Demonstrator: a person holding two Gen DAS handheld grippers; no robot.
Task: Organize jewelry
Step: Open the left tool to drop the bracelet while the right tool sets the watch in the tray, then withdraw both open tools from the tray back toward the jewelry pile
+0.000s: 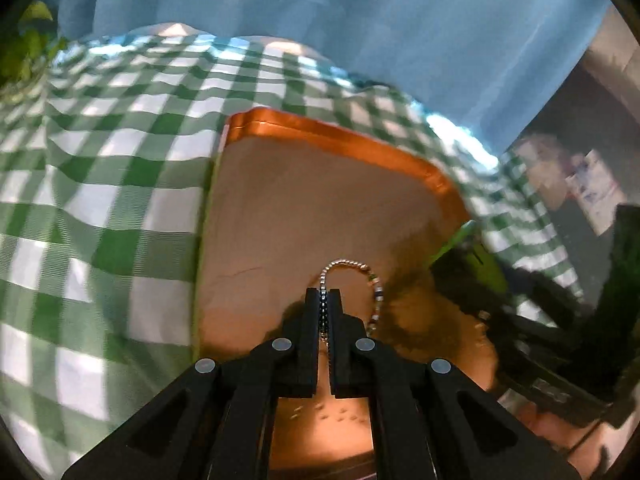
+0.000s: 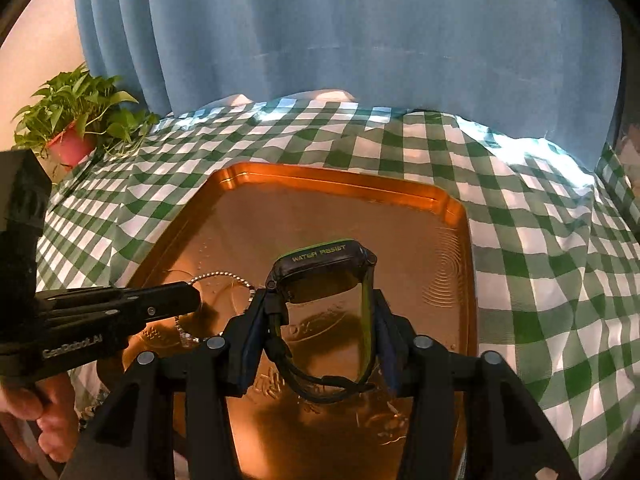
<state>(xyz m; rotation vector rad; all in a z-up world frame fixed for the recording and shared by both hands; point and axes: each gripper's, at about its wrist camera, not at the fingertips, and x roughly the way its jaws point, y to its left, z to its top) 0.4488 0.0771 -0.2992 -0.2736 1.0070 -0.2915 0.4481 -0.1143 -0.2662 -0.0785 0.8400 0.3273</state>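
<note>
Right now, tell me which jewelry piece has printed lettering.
The watch, clamped by the right gripper, reads WATER RESIST; the beaded bracelet in the left gripper has none.

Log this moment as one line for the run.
left gripper: shut on bead bracelet | right gripper: shut on watch | both over copper tray

**Count of things in view**

One tray [image 2: 452,200], one bracelet [image 1: 360,270], one watch [image 2: 320,270]. Two grippers: left [image 1: 329,294], right [image 2: 320,320]. One plant [image 2: 80,112], far left, in one pot [image 2: 72,146]. One cloth [image 2: 540,240]. One curtain [image 2: 360,32].
</note>
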